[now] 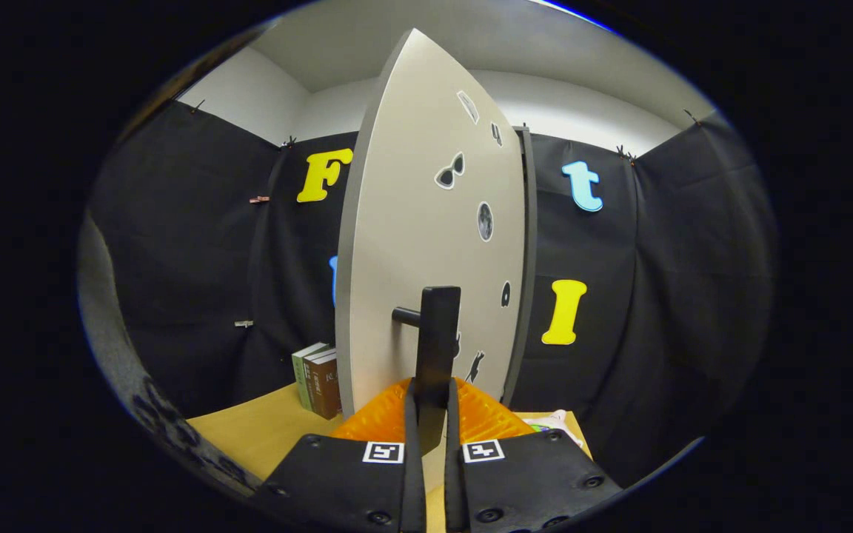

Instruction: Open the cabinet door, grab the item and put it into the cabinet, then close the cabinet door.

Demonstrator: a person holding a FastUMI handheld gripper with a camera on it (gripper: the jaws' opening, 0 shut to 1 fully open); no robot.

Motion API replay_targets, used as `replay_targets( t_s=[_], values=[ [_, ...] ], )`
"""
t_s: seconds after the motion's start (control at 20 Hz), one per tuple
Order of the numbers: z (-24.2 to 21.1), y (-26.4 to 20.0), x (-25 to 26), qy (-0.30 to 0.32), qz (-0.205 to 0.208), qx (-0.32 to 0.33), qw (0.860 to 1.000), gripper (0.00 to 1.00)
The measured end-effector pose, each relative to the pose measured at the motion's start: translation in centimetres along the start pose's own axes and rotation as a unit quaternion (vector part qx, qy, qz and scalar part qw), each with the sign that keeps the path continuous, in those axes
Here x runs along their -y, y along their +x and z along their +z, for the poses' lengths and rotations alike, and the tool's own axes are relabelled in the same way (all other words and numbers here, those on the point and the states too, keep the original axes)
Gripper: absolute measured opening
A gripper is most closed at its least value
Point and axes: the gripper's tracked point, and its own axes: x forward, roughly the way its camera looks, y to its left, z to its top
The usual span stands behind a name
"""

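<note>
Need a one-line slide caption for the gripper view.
Gripper shut on the cabinet door handle, door swung partly open.

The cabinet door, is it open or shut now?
Open: the cabinet door is swung out edge-on, and the gripper is shut on its handle.

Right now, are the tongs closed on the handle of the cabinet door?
Yes, both fingers of the tongs press on the dark vertical handle of the cabinet door, which stands between them.
</note>
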Motion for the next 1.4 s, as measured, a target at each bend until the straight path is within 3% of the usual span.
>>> replay_targets(
  t_s=[0.3,0.7,0.9,1.25,1.4],
  values=[
    [-0.2,-0.5,2.3,0.005,-0.012,0.003,1.000,0.14],
    [-0.1,-1.3,5.8,-0.012,-0.062,0.012,0.998,0.13],
    [0.8,-1.6,4.3,0.045,-0.038,0.036,0.998,0.13],
    [2.3,-3.1,2.7,0.029,-0.076,0.085,0.993,0.08],
    [0.7,-2.9,1.3,0.024,-0.080,0.064,0.994,0.08]
  ],
)
